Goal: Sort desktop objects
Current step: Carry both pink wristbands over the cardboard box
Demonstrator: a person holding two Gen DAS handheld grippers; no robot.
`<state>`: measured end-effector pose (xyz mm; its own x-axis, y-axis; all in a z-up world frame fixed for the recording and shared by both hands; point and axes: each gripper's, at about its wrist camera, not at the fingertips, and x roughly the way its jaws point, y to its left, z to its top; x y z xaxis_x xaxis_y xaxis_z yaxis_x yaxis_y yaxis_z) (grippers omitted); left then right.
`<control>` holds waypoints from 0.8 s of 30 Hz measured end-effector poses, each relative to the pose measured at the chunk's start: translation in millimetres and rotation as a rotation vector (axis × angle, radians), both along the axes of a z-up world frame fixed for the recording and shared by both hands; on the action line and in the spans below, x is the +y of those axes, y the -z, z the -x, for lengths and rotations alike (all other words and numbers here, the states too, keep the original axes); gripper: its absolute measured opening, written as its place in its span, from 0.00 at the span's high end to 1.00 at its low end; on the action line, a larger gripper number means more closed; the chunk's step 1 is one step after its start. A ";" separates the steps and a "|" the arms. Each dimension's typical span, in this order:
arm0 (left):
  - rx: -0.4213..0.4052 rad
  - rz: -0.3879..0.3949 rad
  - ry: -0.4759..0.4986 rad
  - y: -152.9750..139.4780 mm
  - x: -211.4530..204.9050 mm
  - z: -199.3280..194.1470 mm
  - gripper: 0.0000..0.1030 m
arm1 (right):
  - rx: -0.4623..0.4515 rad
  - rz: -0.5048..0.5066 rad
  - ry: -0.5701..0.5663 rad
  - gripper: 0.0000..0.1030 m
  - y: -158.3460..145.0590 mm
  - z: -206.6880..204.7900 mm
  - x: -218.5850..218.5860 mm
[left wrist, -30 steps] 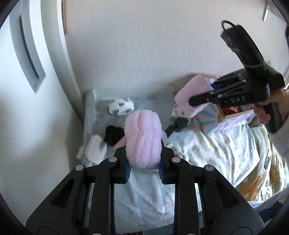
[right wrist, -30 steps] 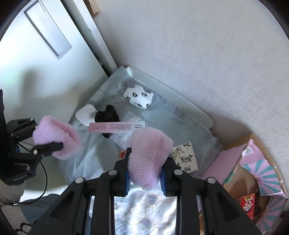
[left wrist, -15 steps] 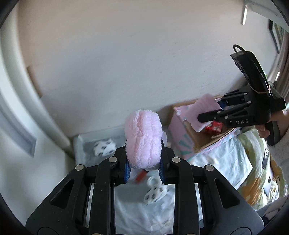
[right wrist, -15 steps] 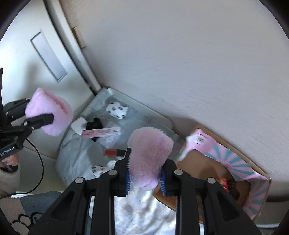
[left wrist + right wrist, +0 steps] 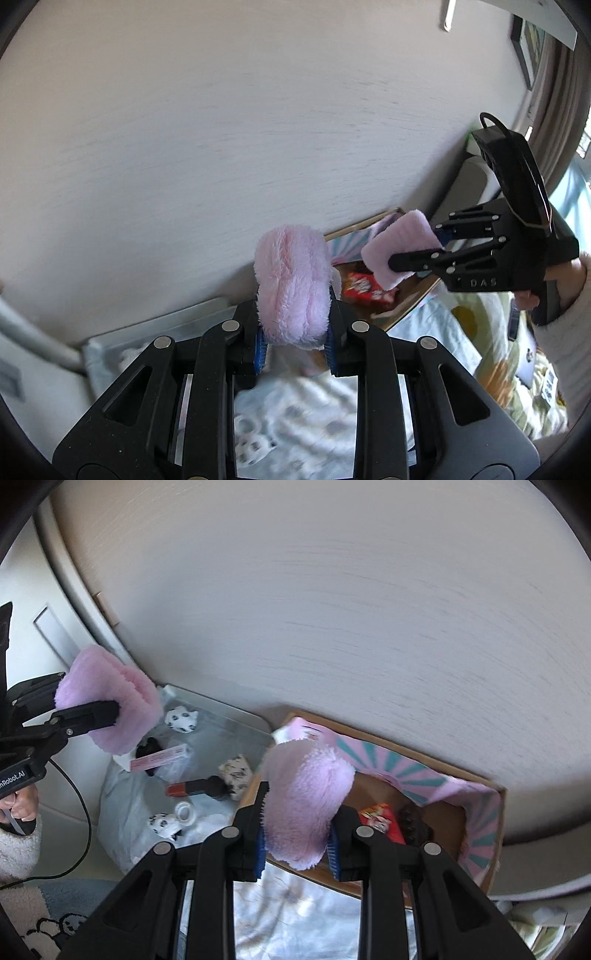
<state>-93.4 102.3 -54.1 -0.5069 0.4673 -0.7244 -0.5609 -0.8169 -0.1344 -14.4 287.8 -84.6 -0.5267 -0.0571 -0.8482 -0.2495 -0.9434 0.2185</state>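
While your left gripper (image 5: 293, 332) pinches one pink fluffy piece (image 5: 291, 284) above the bed sheet (image 5: 306, 413), your right gripper (image 5: 297, 836) clamps a second pink fluffy piece (image 5: 304, 805) over the near edge of the cardboard box (image 5: 495, 834). That box sits open against the wall (image 5: 332, 590), a red snack packet (image 5: 380, 821) inside. To its left, the grey tray (image 5: 236, 734) holds a spotted ball (image 5: 181, 719), a pink tube (image 5: 159, 758) and a red stick (image 5: 177, 789), with open air between your two grippers.

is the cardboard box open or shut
Open: the cardboard box has its pink striped flaps raised, and a red snack packet shows inside.
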 end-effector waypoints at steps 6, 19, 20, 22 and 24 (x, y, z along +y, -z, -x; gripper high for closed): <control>-0.031 0.032 0.069 18.5 54.5 19.5 0.79 | -0.027 0.020 0.077 0.77 16.9 -29.9 39.3; -0.147 0.126 0.131 84.8 127.1 47.1 0.79 | -0.112 0.098 0.164 0.77 77.5 -72.1 99.2; -0.155 0.132 0.131 88.8 129.4 47.5 0.79 | -0.115 0.102 0.165 0.77 82.2 -71.9 102.3; -0.169 0.148 0.129 97.3 133.2 49.1 0.79 | -0.120 0.117 0.164 0.77 89.7 -72.0 106.0; -0.181 0.157 0.126 104.1 135.6 48.5 0.79 | -0.123 0.127 0.160 0.77 95.0 -71.0 109.2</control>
<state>-141.9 237.9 -158.1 -0.3072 0.3936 -0.8664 -0.6381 -0.7607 -0.1193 56.6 397.0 -179.6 -0.4310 -0.0910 -0.8977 -0.4259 -0.8566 0.2913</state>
